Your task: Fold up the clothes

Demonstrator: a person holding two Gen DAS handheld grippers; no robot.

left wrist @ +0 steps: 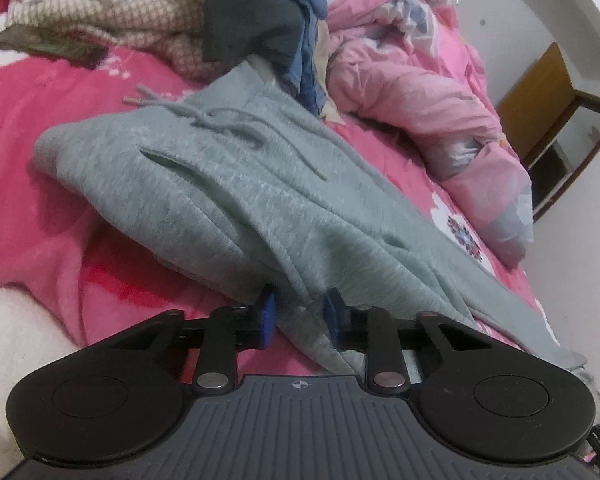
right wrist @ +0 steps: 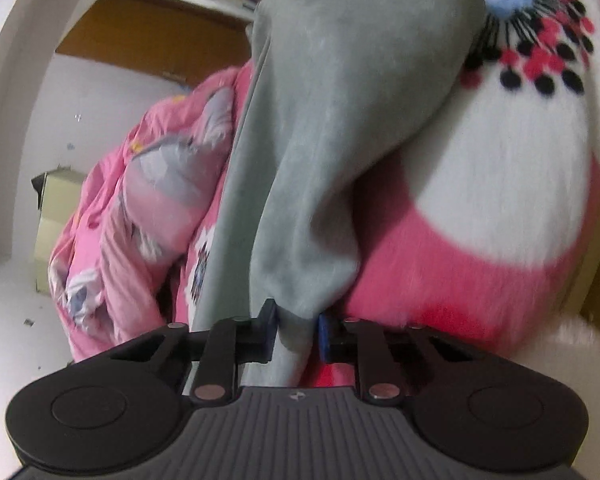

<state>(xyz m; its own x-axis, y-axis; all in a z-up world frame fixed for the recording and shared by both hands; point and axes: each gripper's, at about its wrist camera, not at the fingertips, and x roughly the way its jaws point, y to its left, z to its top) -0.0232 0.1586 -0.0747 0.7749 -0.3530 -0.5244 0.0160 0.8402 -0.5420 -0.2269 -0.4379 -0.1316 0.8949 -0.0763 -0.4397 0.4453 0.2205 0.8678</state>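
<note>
The pair of grey fleece sweatpants with a drawstring waist [left wrist: 228, 184] lies spread on the bed with the pink floral plush blanket [left wrist: 40, 128]. In the left wrist view the garment runs away from the left gripper [left wrist: 300, 314] toward about eleven o'clock, waistband and drawstring at the far end, while a leg trails off toward four o'clock along the bed's edge. The left gripper's blue pads [left wrist: 267, 314] are clamped on a bunched fold of the grey fabric at the near edge; cloth fills the gap between them.

In the right wrist view the same sweatpants [right wrist: 340, 120] rise from the right gripper [right wrist: 298, 330] straight toward twelve o'clock as a long, narrow band, with a crumpled pink quilt with grey-blue patches [right wrist: 148, 200] at nine to ten o'clock and the blanket's white flower patch at two o'clock. The right gripper is likewise closed on the grey cloth, which is pinched between its pads and hangs down past them.

So both grippers hold the near ends, and the garment's long axis runs away from each of them. Neither hand looks clearly nearer to the waistband. I judge the coming fold calls for carrying the held ends forward along that axis, toward the waist, keeping both hands level so the layers land square. The view is blurred in places, so how many layers each gripper holds cannot be told.
</note>
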